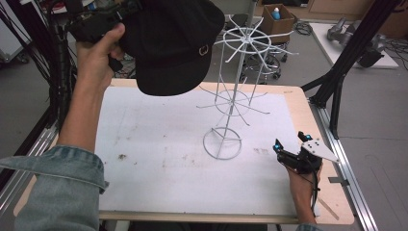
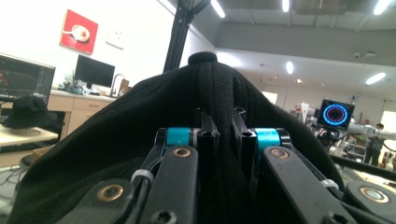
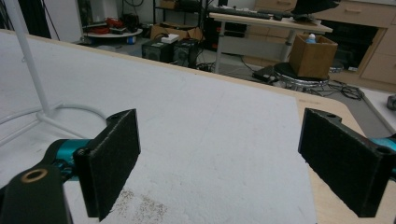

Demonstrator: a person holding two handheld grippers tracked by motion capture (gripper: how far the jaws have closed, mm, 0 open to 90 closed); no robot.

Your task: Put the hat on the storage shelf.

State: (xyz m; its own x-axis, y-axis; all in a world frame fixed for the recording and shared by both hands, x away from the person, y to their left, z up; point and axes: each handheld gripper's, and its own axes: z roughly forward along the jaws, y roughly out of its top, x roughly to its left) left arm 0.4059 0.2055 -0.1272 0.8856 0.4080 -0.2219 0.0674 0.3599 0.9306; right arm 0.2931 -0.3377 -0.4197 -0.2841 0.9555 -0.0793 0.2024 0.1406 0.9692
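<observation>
Left gripper [image 2: 219, 135]: jaws pressed together on a fold of the black cap [image 1: 175, 41], held high above the far left part of the table [image 1: 308, 103].
Black cap: hangs in the air, just left of the top ring of the white wire rack [image 1: 231, 96]; I cannot tell if they touch.
Right gripper [image 1: 291, 143]: jaws wide apart, nothing between them, low over the white mat [image 1: 159, 159] near the right edge.
White wire rack: stands upright in the middle of the mat.

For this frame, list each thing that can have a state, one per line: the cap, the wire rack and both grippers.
Black cap: held in the air beside the rack's top, on no prong.
White wire rack: upright on the table, prongs bare.
Left gripper: jaws shut on the cap's fabric.
Right gripper: jaws open, holding nothing, low over the table.
</observation>
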